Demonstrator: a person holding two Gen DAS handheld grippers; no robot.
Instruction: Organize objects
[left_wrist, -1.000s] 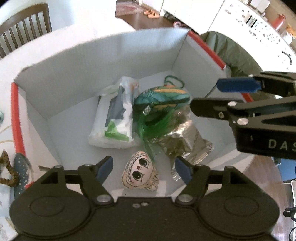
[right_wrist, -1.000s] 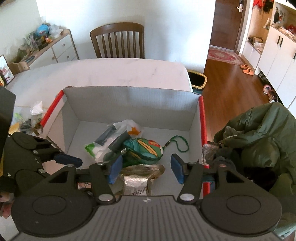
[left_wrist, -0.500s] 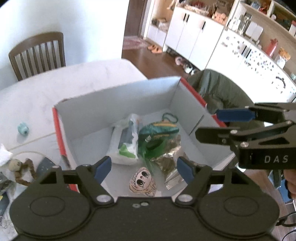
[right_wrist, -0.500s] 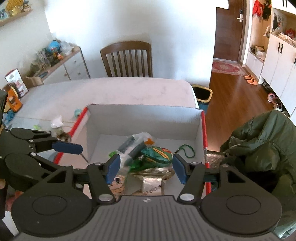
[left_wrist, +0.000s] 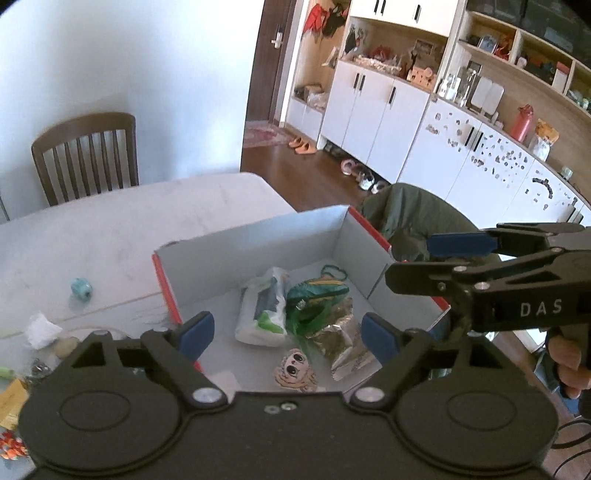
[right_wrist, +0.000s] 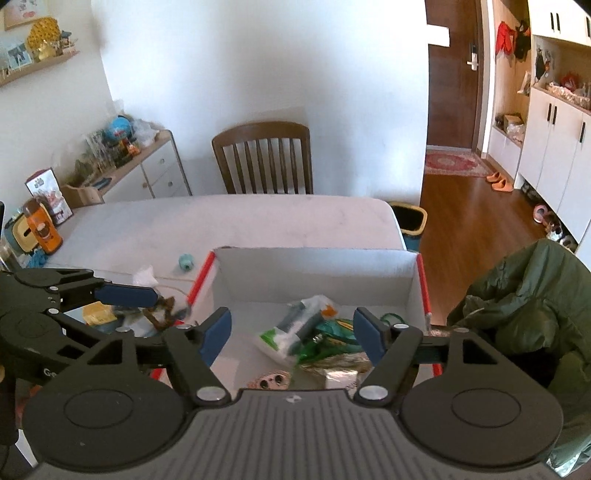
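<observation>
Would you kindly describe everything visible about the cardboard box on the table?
The cardboard box is open-topped, with plain pale grey inner walls and red outer faces showing along the rims. It stands upright near the table edge, beside a chair draped with a green jacket. Inside lie a white plastic packet, a green pouch with a cord, a foil bag and a small cartoon-face item. Both the left gripper and right gripper hover above it, jaws open, touching nothing.

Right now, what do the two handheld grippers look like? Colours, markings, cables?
The left gripper and right gripper share one design: matte black linkage frames, silver pivot screws, round discs at the base, blue pads on the fingertips. Seen from the left wrist, the right gripper's body reads "DAS" in white. Thin dark cables show at that view's lower right edge.
</observation>
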